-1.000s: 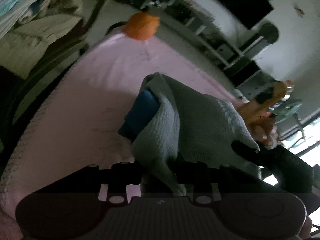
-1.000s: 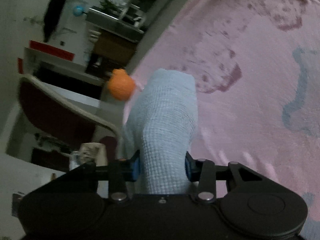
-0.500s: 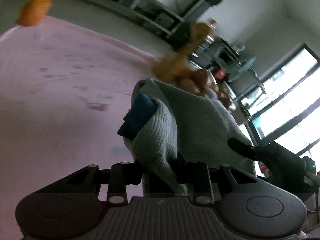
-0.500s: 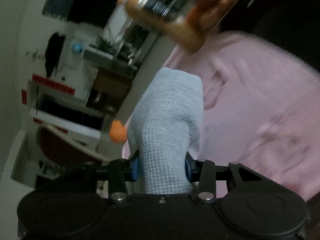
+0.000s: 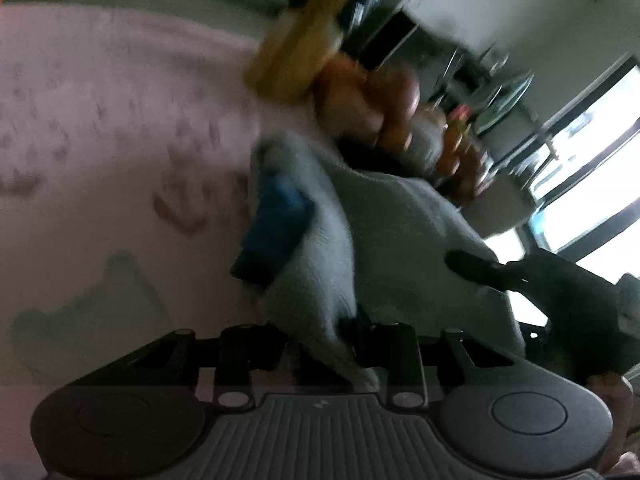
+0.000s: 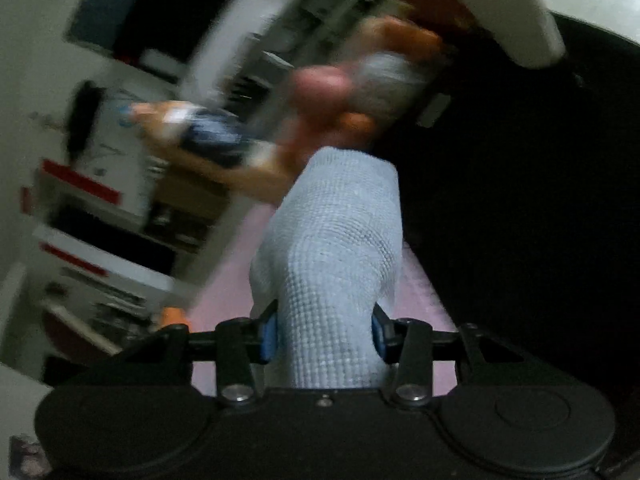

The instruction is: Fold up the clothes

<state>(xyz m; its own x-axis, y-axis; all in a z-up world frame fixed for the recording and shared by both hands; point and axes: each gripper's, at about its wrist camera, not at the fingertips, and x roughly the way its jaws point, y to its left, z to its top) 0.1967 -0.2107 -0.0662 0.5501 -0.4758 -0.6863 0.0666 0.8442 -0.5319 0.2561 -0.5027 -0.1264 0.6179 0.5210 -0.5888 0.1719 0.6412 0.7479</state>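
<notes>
1. both pairs of fingers grip the same grey waffle-knit garment (image 6: 332, 264), and both sets of jaws are opening slightly with the cloth still between them.
2. the right gripper (image 6: 324, 338) has its blue pads pressed on either side of a bunched fold of the garment, which rises straight ahead of it.
3. the left gripper (image 5: 320, 344) holds another part of the garment (image 5: 384, 248); the cloth drapes over one blue finger (image 5: 276, 224) and hides the other.
4. the garment hangs lifted above a pink blanket (image 5: 100, 140) with darker printed marks.
5. the view is smeared by motion blur.
6. a person's hand (image 5: 368, 100), blurred, shows beyond the cloth in the left wrist view.
7. bright windows (image 5: 592, 184) lie to the right there; shelves (image 6: 92, 216) stand at the left of the right wrist view.
</notes>
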